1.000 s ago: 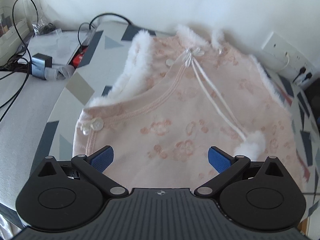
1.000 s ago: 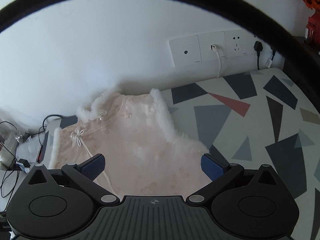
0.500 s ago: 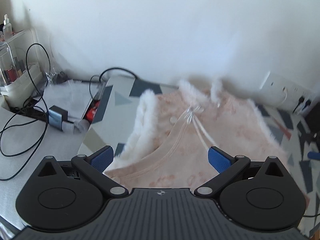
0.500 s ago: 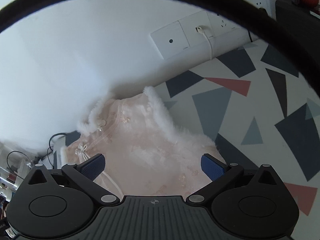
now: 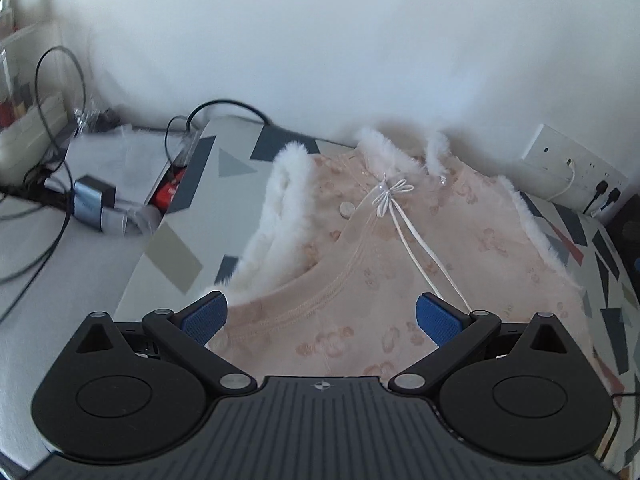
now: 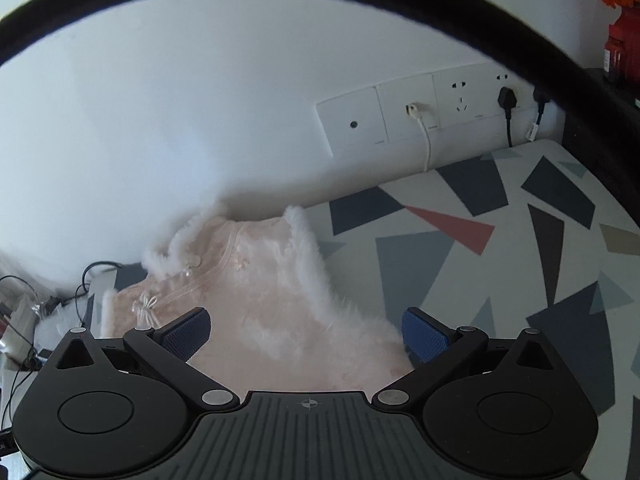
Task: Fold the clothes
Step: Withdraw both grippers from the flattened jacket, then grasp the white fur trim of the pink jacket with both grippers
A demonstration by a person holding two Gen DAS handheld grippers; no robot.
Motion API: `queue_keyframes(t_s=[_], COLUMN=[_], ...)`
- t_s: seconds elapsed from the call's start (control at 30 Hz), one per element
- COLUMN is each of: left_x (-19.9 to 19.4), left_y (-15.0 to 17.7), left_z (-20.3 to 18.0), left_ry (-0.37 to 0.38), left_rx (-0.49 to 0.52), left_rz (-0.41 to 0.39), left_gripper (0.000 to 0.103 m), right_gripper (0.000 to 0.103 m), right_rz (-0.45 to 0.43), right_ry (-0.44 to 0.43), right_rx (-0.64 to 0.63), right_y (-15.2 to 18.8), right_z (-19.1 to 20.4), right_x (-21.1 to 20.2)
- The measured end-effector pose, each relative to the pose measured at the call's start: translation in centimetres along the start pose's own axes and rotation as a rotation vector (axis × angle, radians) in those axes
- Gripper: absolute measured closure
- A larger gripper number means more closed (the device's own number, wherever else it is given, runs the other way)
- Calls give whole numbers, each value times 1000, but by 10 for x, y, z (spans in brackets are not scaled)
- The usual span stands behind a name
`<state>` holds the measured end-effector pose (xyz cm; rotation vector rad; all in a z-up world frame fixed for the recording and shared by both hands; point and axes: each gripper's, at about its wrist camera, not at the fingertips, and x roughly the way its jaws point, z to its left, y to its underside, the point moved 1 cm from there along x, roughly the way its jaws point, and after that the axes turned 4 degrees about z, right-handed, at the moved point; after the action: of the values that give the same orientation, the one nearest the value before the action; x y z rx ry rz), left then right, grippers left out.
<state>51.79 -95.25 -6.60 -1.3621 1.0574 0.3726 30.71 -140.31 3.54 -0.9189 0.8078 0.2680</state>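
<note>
— Pink vest (image 5: pixel 400 264), where?
— Lying flat on patterned table cover (image 5: pixel 180 240), middle of left wrist frame; lower left of centre in right wrist frame (image 6: pixel 272 304), close to white wall.
— Left gripper (image 5: pixel 322 316)?
— Hovering above lower part of vest, blue fingers spread wide, gripping nothing.
— Right gripper (image 6: pixel 306 334)?
— Same: held over furry side edge, fingers spread wide, nothing between.
— Look of vest?
— Soft pink cloth with faint flower print, fluffy white fur trim (image 5: pixel 276 216) along armholes and collar, white cord bow (image 5: pixel 390 196) below collar, round button nearby.
— Elsewhere?
— Wall sockets (image 6: pixel 424 114) at upper right of right wrist frame; cables (image 5: pixel 52 152) at left of left wrist frame.
</note>
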Motion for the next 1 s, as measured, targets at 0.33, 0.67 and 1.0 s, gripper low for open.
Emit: queue_keyframes(t_s=[0.33, 0.67, 1.0], left_x=[81, 164, 216], left_y=[-83, -126, -133], left_z=[-24, -11, 10], left_ry=[-39, -41, -5], left_rx=[370, 560, 544], left_rz=[-84, 28, 154], left_gripper=[0, 0, 1], right_gripper=[1, 1, 1], right_rz=[-93, 16, 61], right_ry=[0, -11, -10], right_rx=[-83, -223, -250], right_y=[-33, -64, -77], right_z=[1, 35, 35], right_x=[83, 206, 257])
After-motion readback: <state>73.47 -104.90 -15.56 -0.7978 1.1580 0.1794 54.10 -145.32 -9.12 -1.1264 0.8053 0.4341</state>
